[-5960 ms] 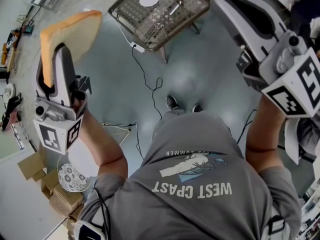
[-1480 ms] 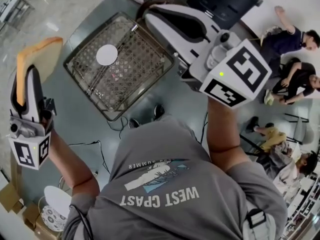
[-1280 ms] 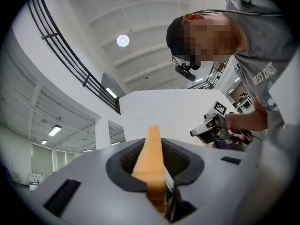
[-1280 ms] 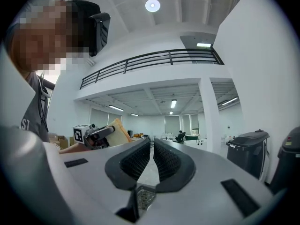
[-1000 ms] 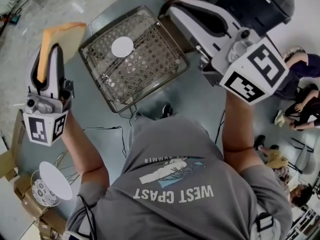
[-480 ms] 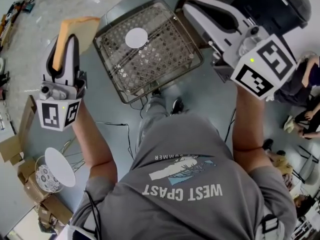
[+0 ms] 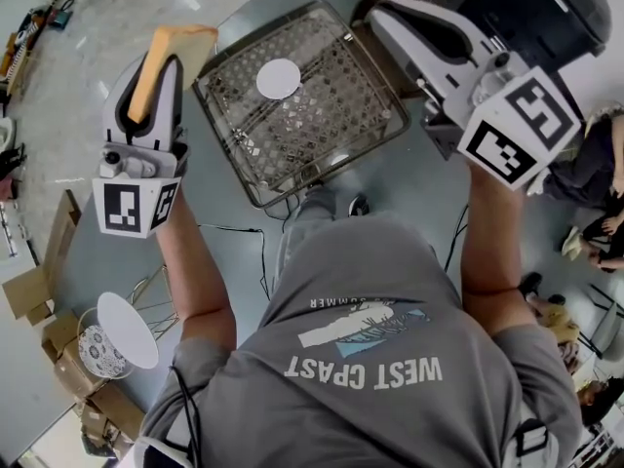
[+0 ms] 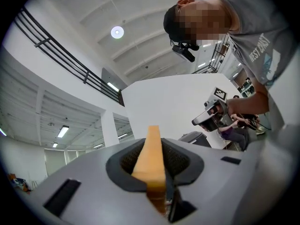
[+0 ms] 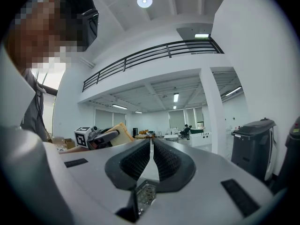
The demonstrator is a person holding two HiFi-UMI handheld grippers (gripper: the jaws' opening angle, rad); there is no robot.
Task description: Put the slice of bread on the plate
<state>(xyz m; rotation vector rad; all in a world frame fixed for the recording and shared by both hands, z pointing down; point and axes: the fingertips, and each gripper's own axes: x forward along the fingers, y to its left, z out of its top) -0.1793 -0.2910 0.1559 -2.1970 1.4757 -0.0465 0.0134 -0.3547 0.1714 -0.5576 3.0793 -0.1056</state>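
Bread slice [image 7: 190, 39], tan and square, stands edgewise, pinched by the left gripper [image 7: 146, 91], ready for lowering flat onto the small white round plate [image 7: 278, 78]; the right gripper [image 9: 151, 146] has its jaws together, empty.

Bright ceiling lamps, sharp frames, fisheye-warped edges.

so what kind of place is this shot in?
Probably a big open lab or workshop hall, not a kitchen: a railed mezzanine runs above a high-ceilinged room, desks stand at the far end, and cardboard boxes lie on the bare grey floor.
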